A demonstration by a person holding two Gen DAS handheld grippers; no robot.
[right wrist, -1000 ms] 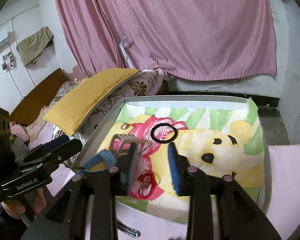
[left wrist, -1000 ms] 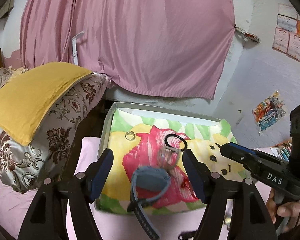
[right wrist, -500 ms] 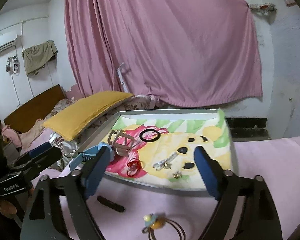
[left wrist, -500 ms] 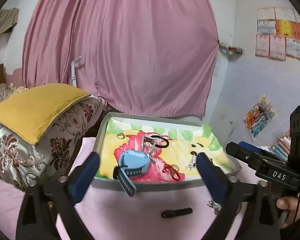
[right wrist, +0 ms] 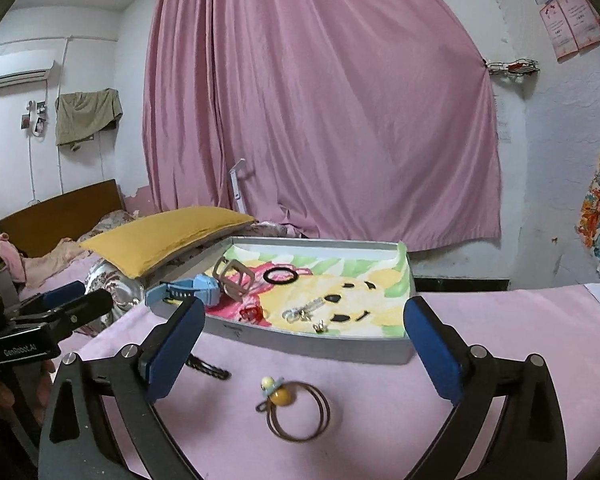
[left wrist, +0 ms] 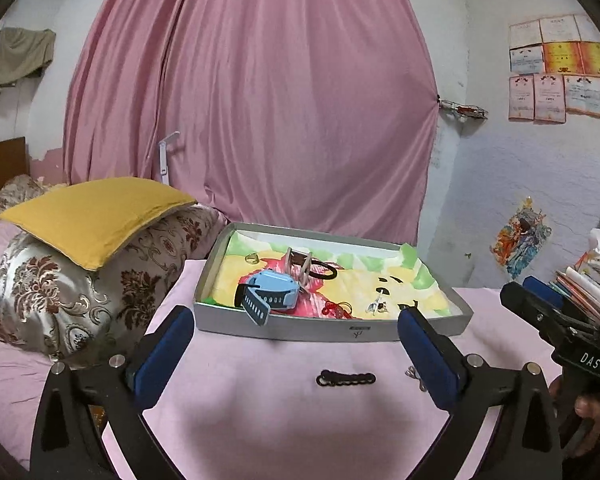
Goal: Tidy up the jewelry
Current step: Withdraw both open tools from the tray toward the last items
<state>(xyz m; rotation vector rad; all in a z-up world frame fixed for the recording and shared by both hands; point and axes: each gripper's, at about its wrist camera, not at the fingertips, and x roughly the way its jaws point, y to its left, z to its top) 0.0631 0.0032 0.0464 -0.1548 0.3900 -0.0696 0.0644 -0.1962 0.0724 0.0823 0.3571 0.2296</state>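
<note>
A grey tray with a cartoon-print liner stands on the pink surface. In it lie a blue watch, a beige hair claw, a black ring, a red clip and small silver pieces. In front of the tray lie a black clip and a hoop bracelet with beads. My left gripper and right gripper are both open and empty, held back from the tray.
A yellow pillow on a patterned cushion lies left of the tray. A pink curtain hangs behind. Books stack at the right. Each gripper shows at the edge of the other's view.
Both grippers pulled back from above the tray and opened wide. The watch and hair claw, earlier between the fingers, now lie in the tray.
</note>
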